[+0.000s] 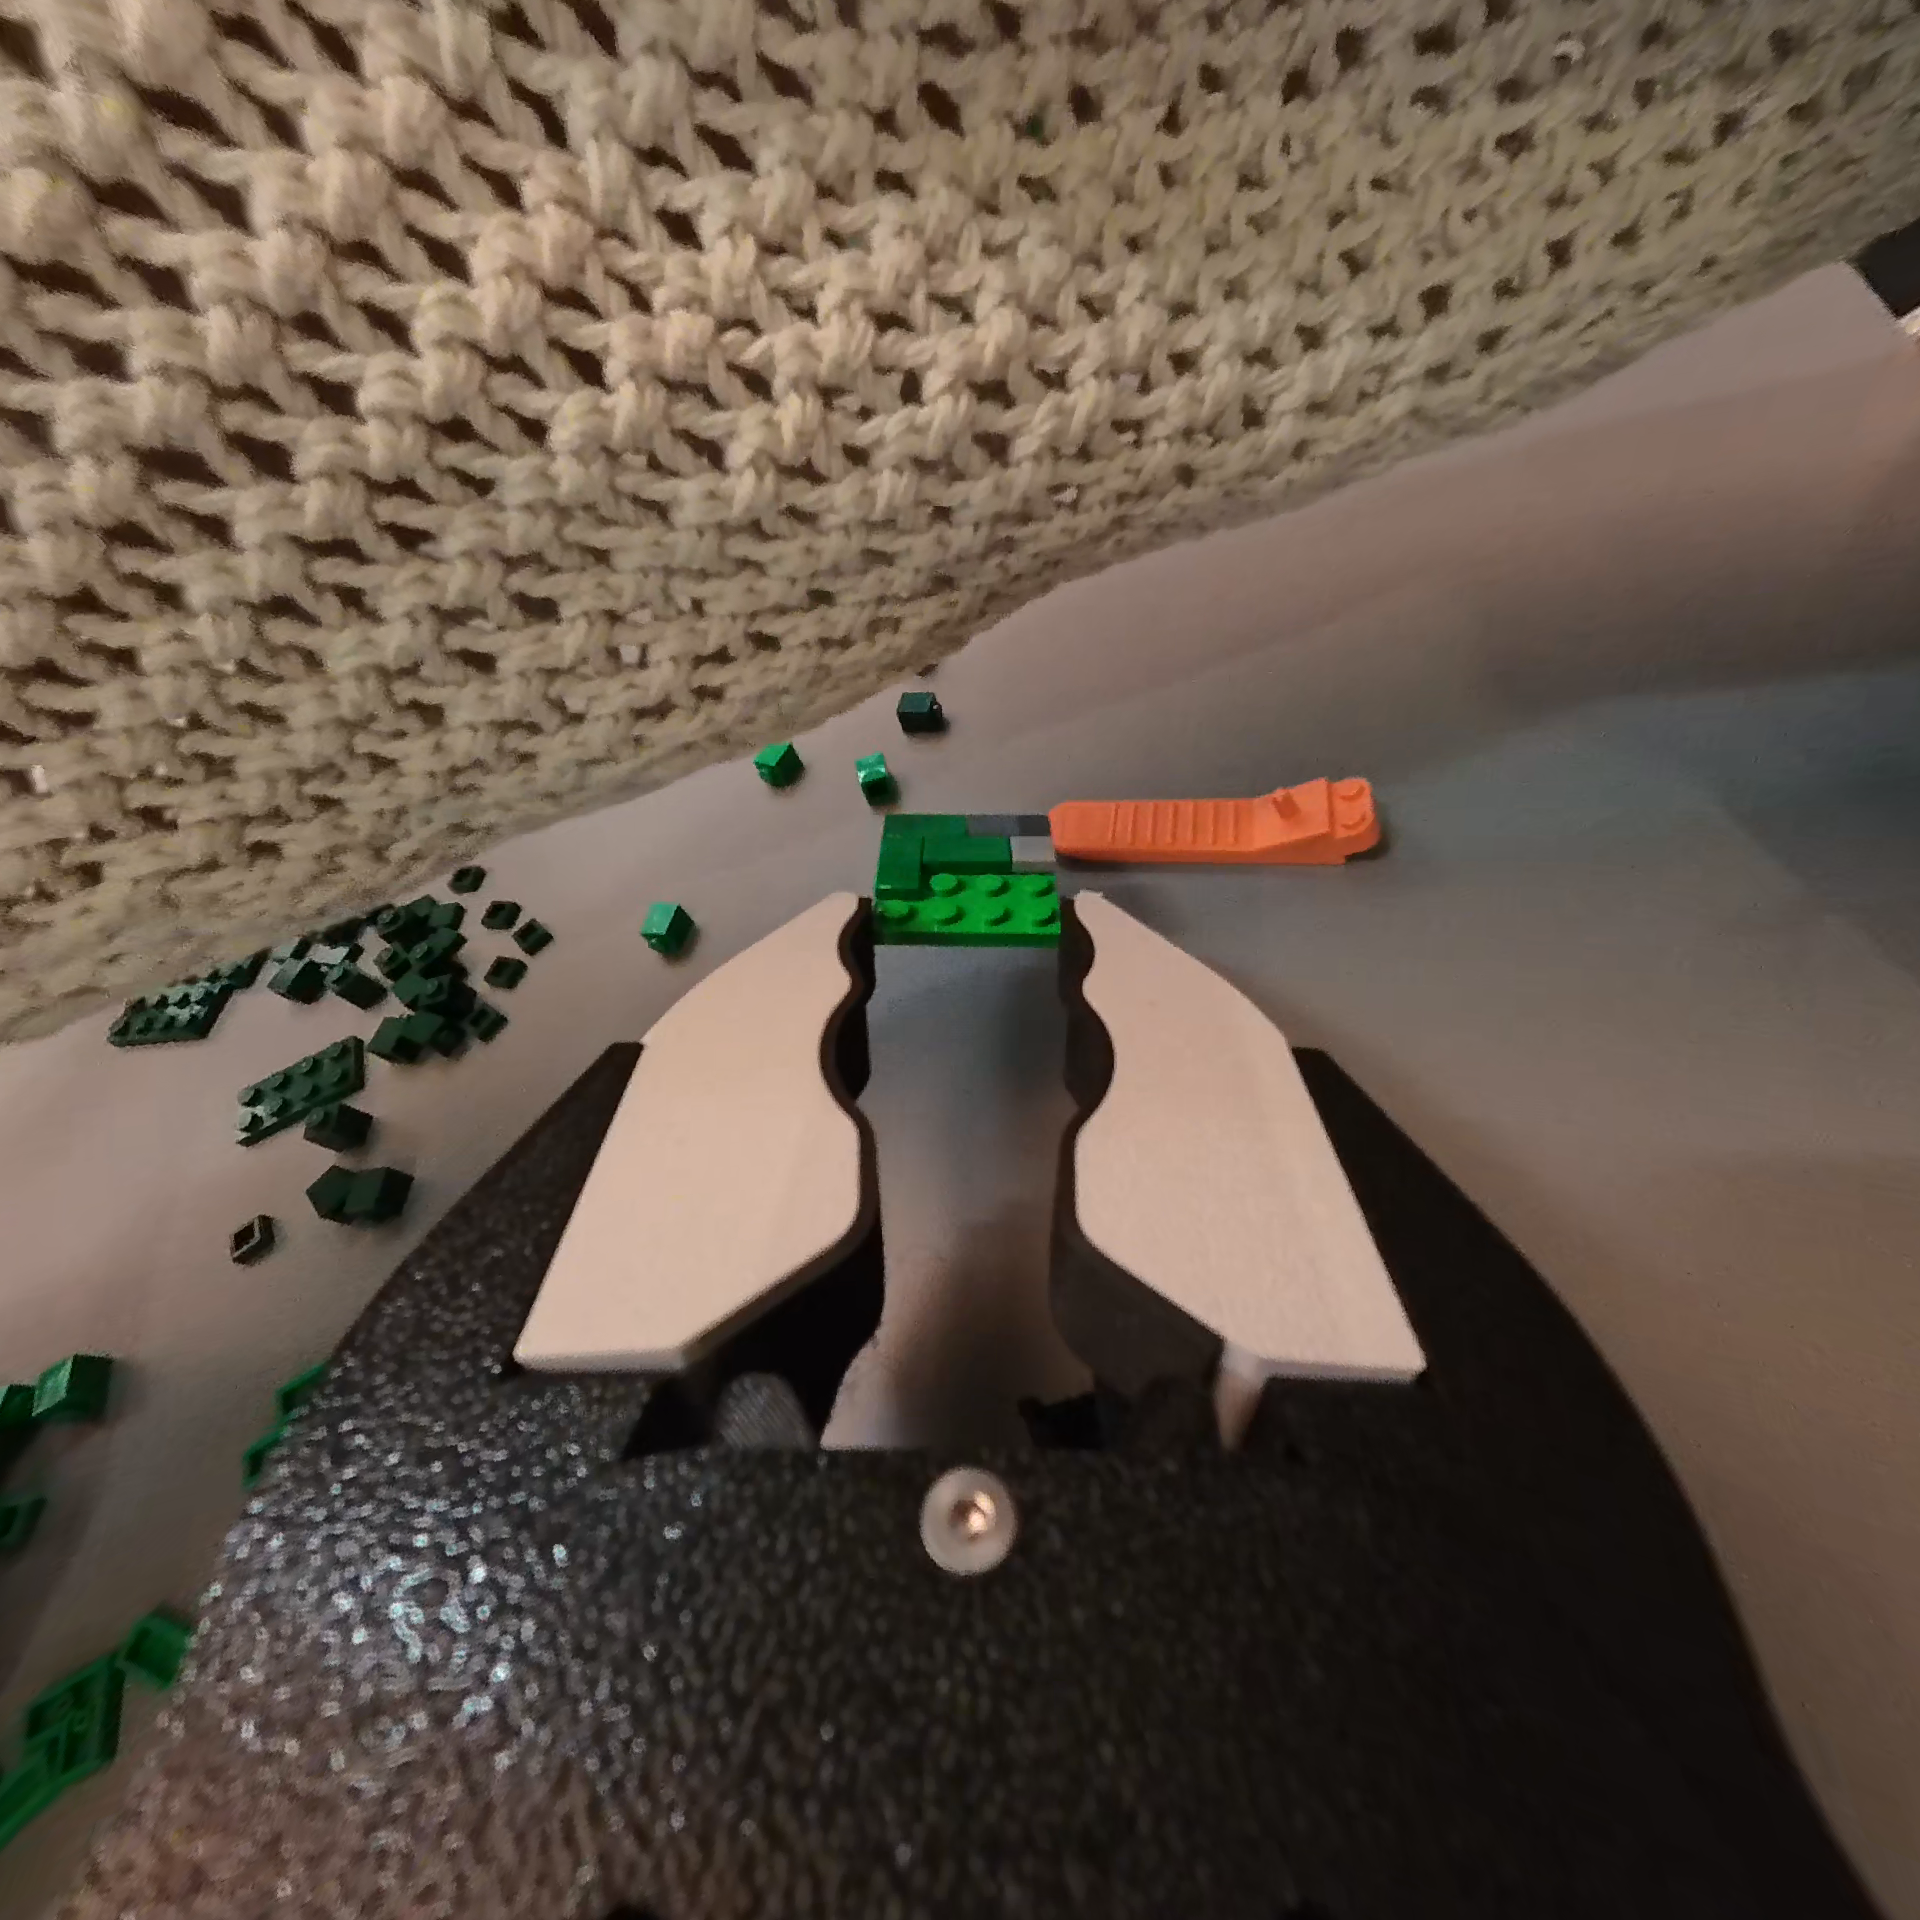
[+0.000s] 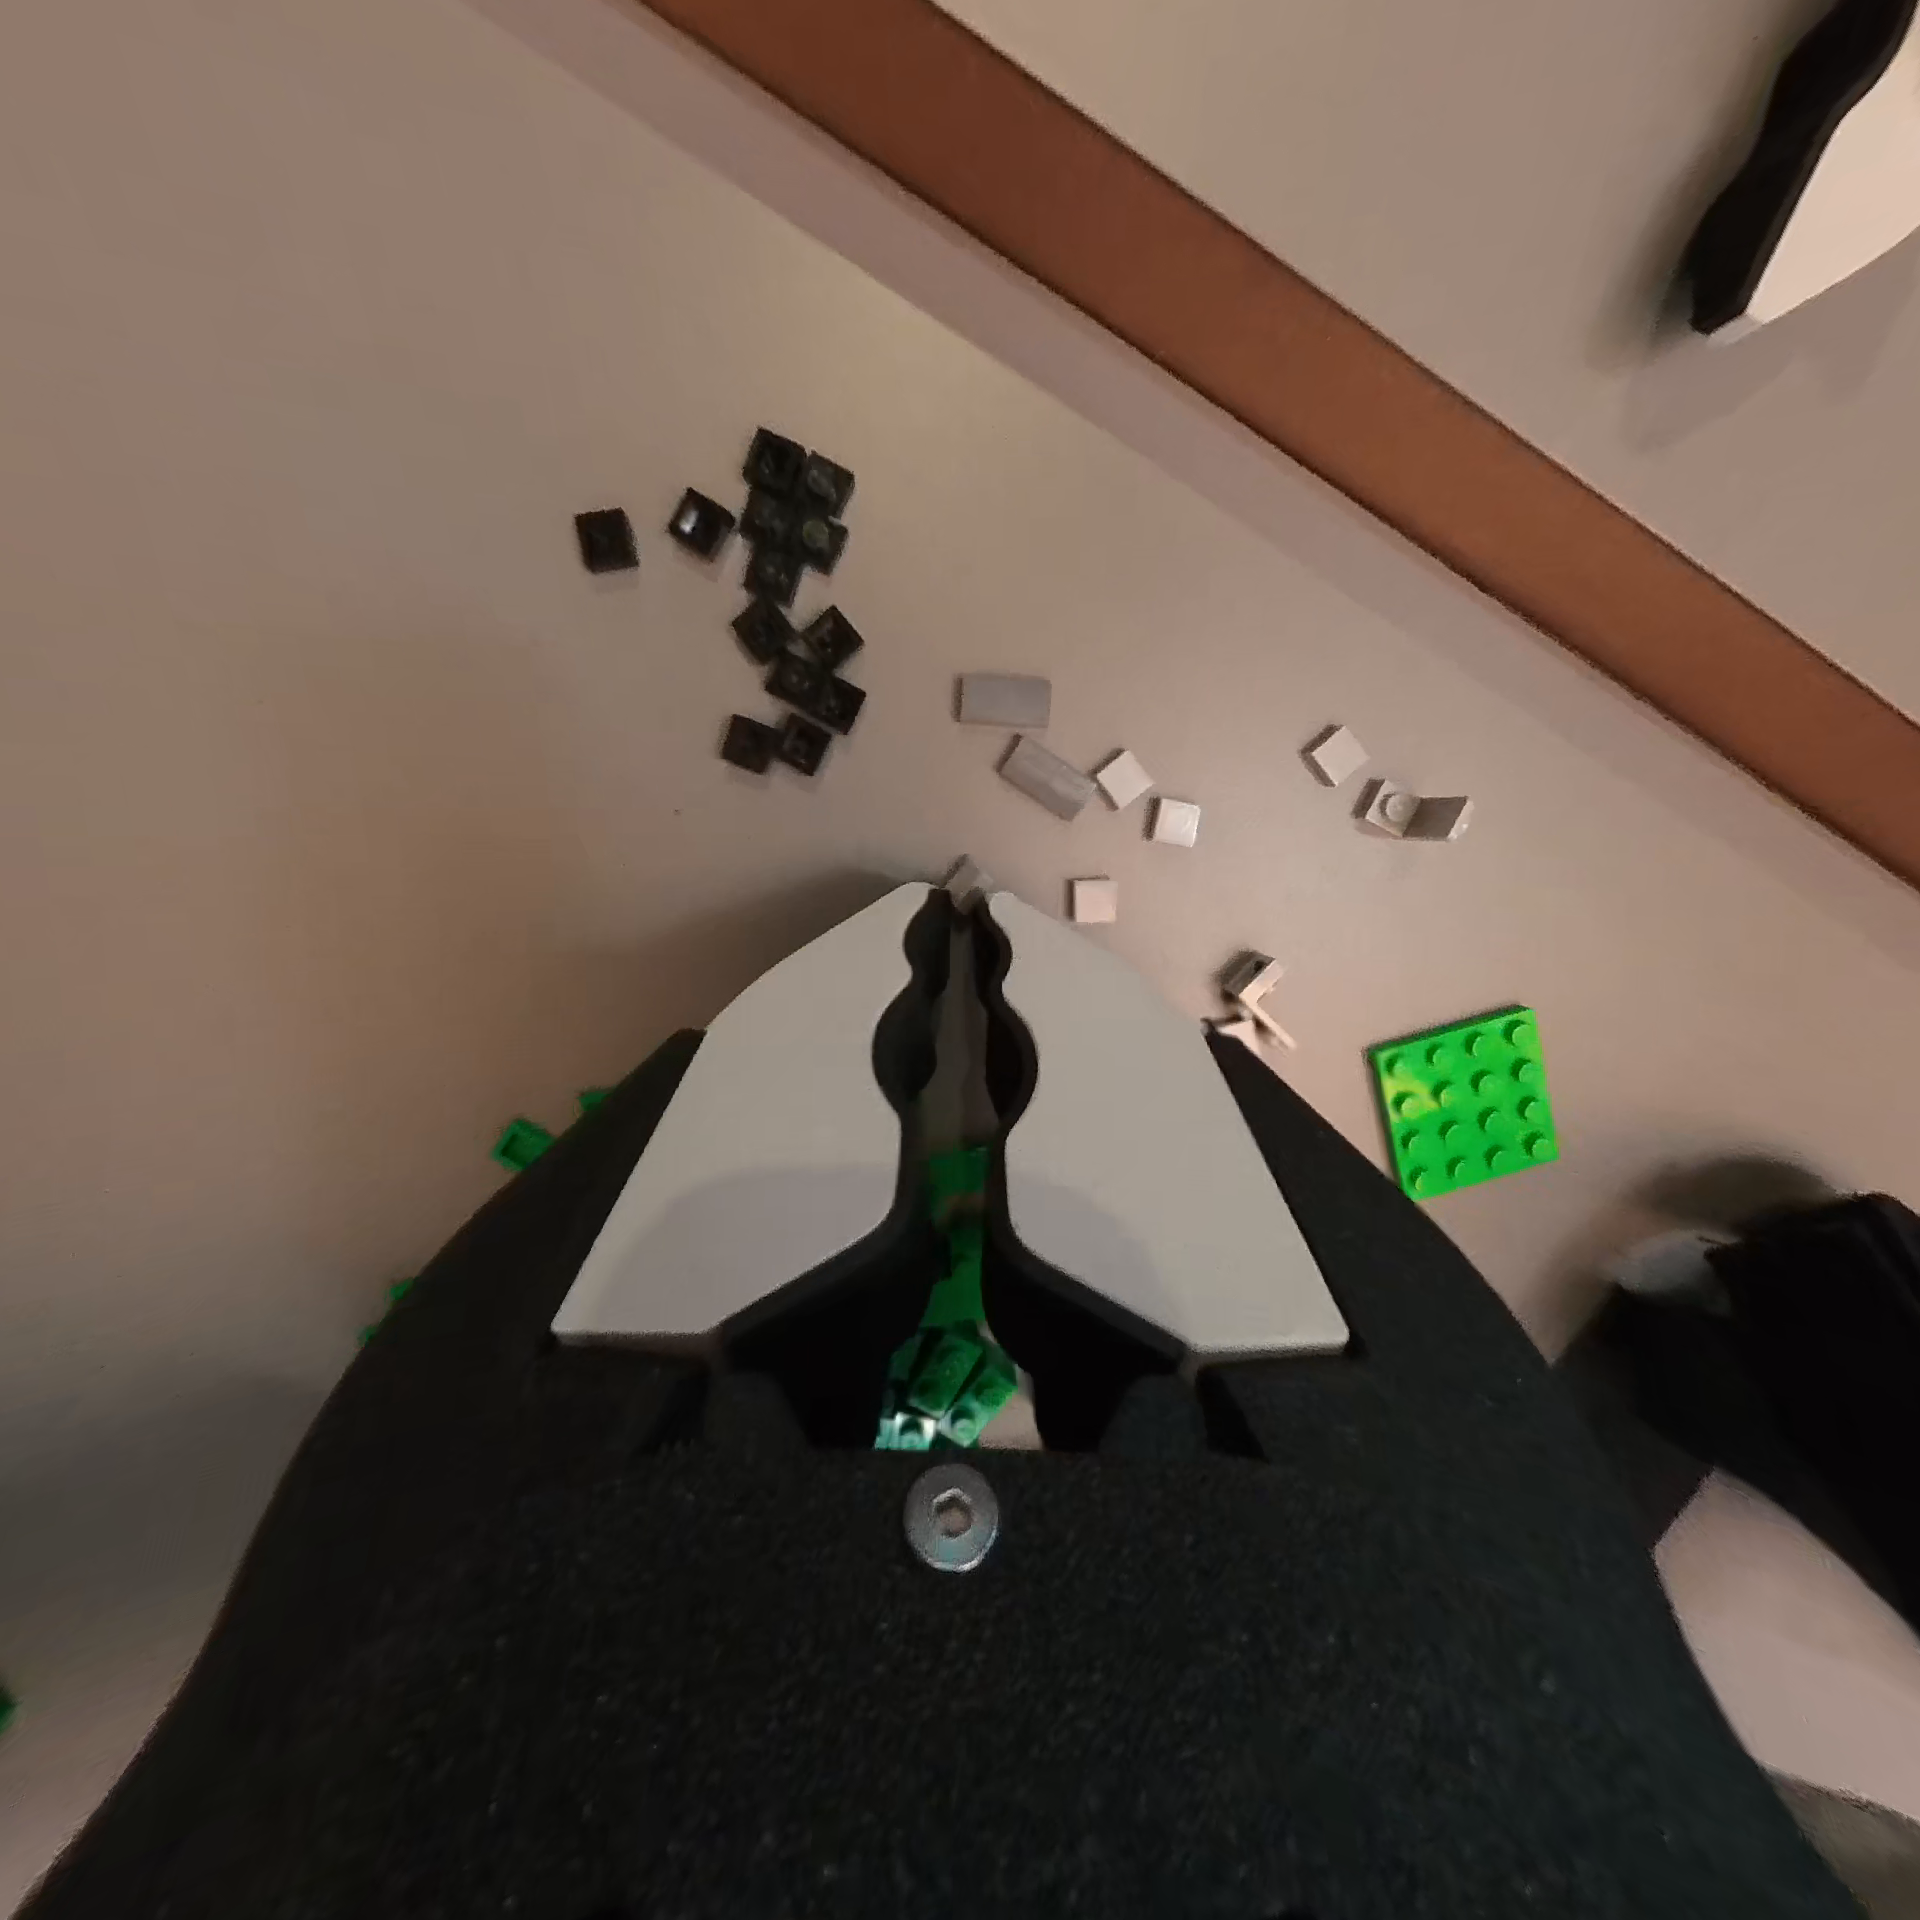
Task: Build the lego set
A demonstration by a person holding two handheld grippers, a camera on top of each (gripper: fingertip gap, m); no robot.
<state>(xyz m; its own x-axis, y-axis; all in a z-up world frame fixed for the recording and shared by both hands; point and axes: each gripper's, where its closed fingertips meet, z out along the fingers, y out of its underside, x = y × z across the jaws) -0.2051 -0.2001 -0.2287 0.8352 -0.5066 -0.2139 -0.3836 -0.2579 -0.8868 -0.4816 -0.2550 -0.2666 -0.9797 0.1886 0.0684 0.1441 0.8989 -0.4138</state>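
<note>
In the left wrist view my left gripper (image 1: 968, 920) holds a bright green studded plate (image 1: 971, 914) by its two sides. Dark green and grey tiles (image 1: 961, 847) cover the plate's far half. The plate rests low on the grey table. In the right wrist view my right gripper (image 2: 964, 896) is shut on a small light grey tile (image 2: 968, 881), which sticks out at the fingertips above the table. Loose light grey tiles (image 2: 1039, 774) lie just beyond it.
An orange brick separator (image 1: 1216, 826) lies right of the build. Dark green pieces (image 1: 405, 977) are piled at left under a knitted sleeve (image 1: 727, 364). Black tiles (image 2: 795, 603), a bright green square plate (image 2: 1465, 1101) and a brown table edge (image 2: 1351, 343) show in the right wrist view. Some 30 cm of space lies between my two pairs of fingers. The orange brick separator (image 1: 1216, 826) lies some 6 cm from my left tips, 35 cm from my right tips.
</note>
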